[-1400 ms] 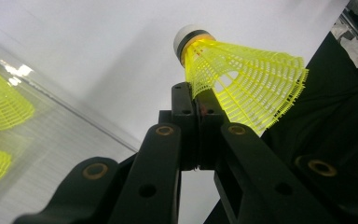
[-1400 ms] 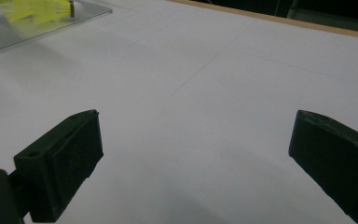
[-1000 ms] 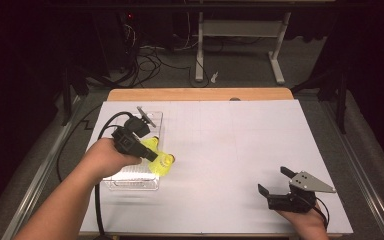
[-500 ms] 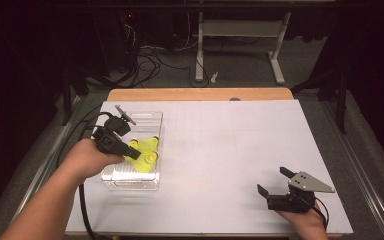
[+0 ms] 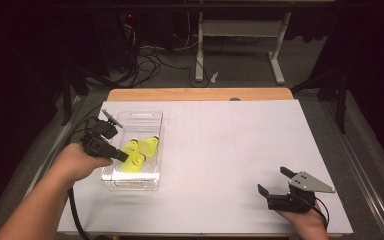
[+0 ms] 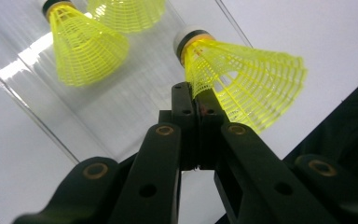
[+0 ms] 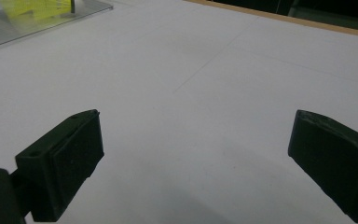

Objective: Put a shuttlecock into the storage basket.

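We see left gripper (image 6: 196, 100) clamped on shuttlecock (image 6: 242, 81) skirt over clear bin (image 5: 147, 117); its cork points away from us, up-left in left gripper view; two shuttlecocks (image 5: 149, 146) lie below; right gripper (image 5: 275, 182) agape on tabletop (image 5: 230, 145).

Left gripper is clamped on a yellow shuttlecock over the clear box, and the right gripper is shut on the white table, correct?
Not quite: the right gripper is open, jaws wide apart over the white table, as the right gripper view shows. The left gripper does clamp the yellow shuttlecock over the clear box.
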